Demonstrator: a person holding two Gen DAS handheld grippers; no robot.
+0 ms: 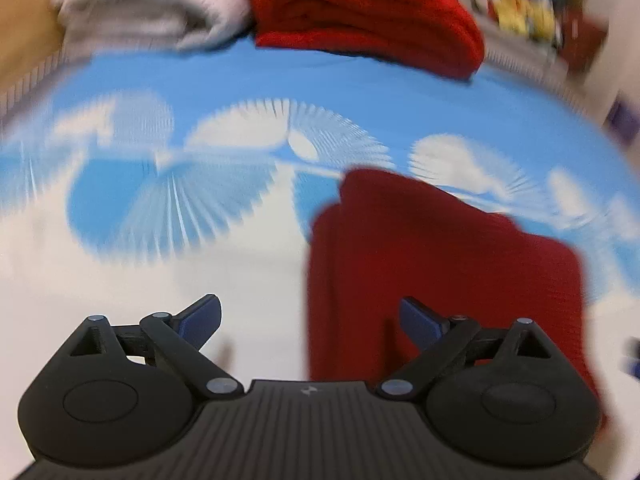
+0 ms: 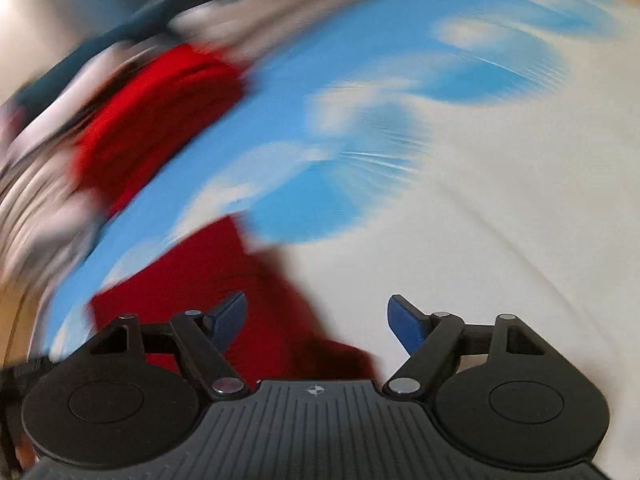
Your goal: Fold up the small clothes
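Both sets of jaws spread wide over the bed, gripping nothing.

Left gripper and right gripper released, blue pads clear of the dark red cloth lying flat on the blue-and-white sheet, just ahead and beneath. Seen in left view only: folded bright red garment touching a pale bundle at the far edge. Right view heavily blurred.

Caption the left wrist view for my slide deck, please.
Open left gripper above a dark red cloth on a blue-and-white sheet.
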